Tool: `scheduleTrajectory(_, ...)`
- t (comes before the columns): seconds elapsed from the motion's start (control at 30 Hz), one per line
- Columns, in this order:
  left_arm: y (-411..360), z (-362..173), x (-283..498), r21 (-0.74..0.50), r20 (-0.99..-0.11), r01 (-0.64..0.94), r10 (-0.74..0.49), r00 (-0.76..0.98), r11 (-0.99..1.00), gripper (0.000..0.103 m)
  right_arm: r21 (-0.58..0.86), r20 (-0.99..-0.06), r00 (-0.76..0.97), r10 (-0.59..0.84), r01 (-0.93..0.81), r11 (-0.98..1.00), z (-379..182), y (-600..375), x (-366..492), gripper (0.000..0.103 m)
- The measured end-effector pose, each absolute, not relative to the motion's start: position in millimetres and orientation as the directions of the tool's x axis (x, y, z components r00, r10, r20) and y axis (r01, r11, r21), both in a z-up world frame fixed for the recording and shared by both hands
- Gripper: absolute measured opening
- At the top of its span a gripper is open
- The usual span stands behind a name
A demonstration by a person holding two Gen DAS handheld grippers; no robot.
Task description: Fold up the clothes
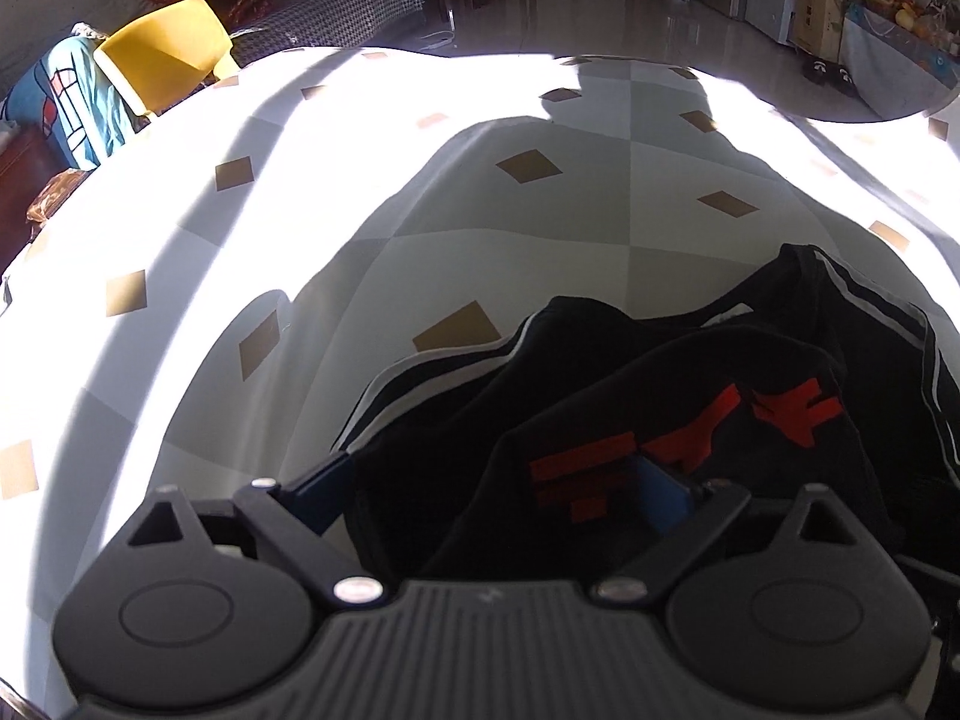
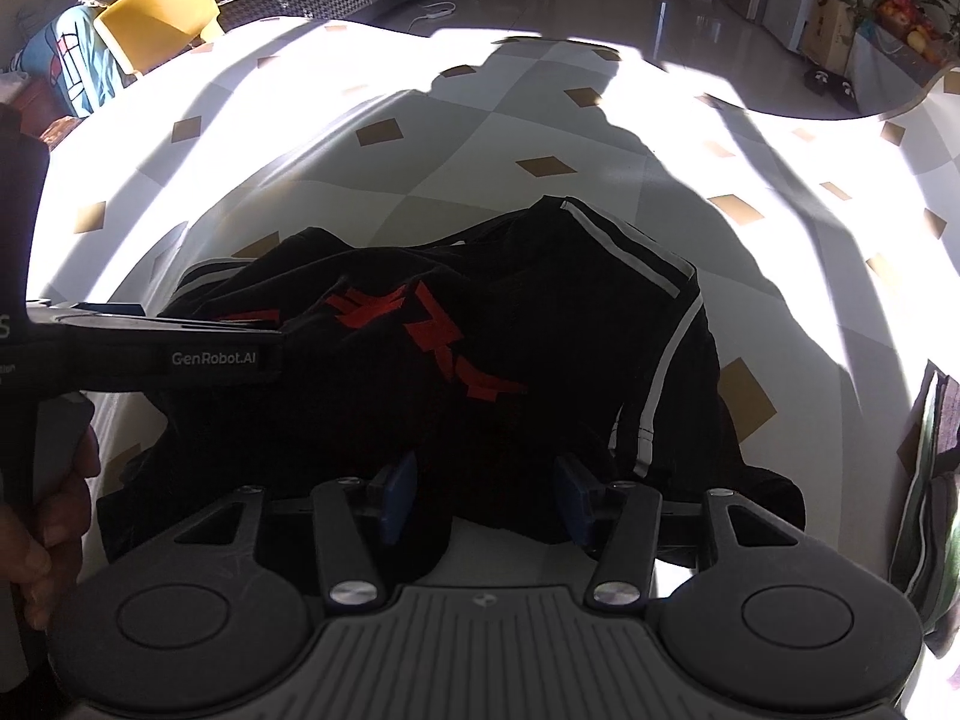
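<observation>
Fingers of both grippers stand apart over the crumpled black garment [image 2: 540, 324]; neither seems to pinch it.

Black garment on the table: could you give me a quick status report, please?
Left gripper open, fabric between its fingers. Right gripper open at the near hem. Black garment crumpled, unfolded. Nothing in the way on the checked tablecloth.

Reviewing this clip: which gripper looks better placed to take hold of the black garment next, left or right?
Probably the left gripper: its jaws stand wide with the black garment bunched between them. The right gripper stands half open at the garment's near edge.
</observation>
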State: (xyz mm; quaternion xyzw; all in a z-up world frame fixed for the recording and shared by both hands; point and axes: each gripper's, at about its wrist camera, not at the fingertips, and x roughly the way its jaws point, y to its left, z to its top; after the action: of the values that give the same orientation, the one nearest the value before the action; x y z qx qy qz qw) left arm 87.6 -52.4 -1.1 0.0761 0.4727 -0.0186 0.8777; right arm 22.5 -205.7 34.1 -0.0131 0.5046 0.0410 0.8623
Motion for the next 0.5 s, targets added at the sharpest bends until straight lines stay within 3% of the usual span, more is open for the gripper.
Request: scheduleTrajectory(0.5,-47,-20,98,0.078,-0.858,0.091,0.02,0.512,0.993,0.098,0.013,-0.91,0.408,0.081,-0.166,0.986,15,-177,19,0.051)
